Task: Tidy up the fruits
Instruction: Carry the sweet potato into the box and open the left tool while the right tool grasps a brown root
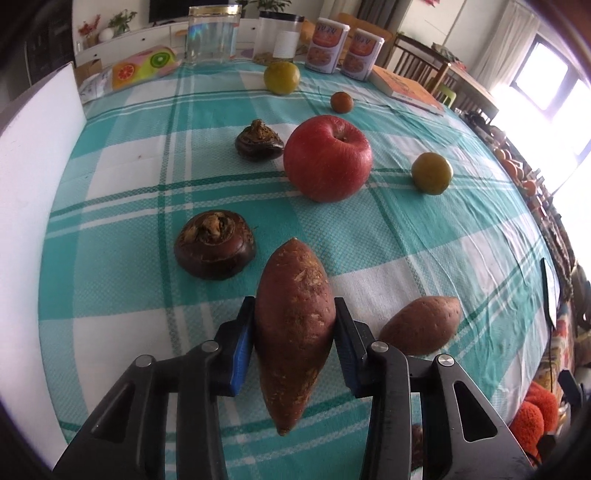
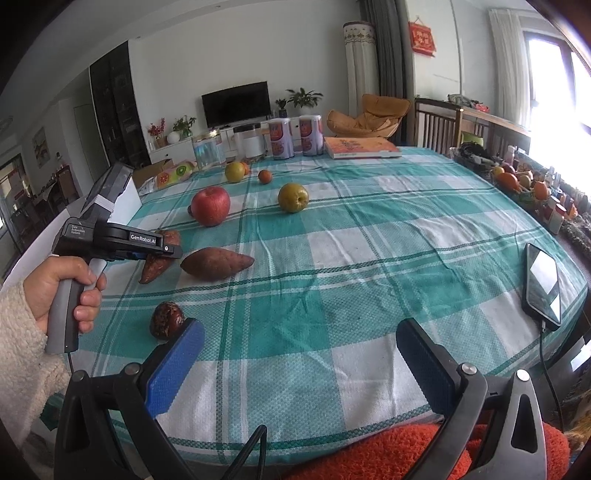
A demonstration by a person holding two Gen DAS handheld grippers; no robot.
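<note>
Checked cloth covers the worktop [image 1: 424, 258]; the left tool [image 1: 294, 317] clamps a sweet potato [image 1: 293, 325] at its thick middle, lifted beside another sweet potato [image 1: 421, 325] (firm, hefty, rough-skinned, I'd judge); the right tool [image 2: 299, 343] gapes empty.

My left camera sits low over the worktop [image 1: 369, 243], close behind the sweet potato [image 1: 293, 332] between my jaws, facing the far jars [image 1: 212, 35]. My right camera hangs back at the near edge, higher and wider, facing the same way. Both share the red apple [image 1: 328, 158] [image 2: 210, 205], the checked cloth and the second sweet potato [image 1: 421, 325] [image 2: 216, 264].
</note>
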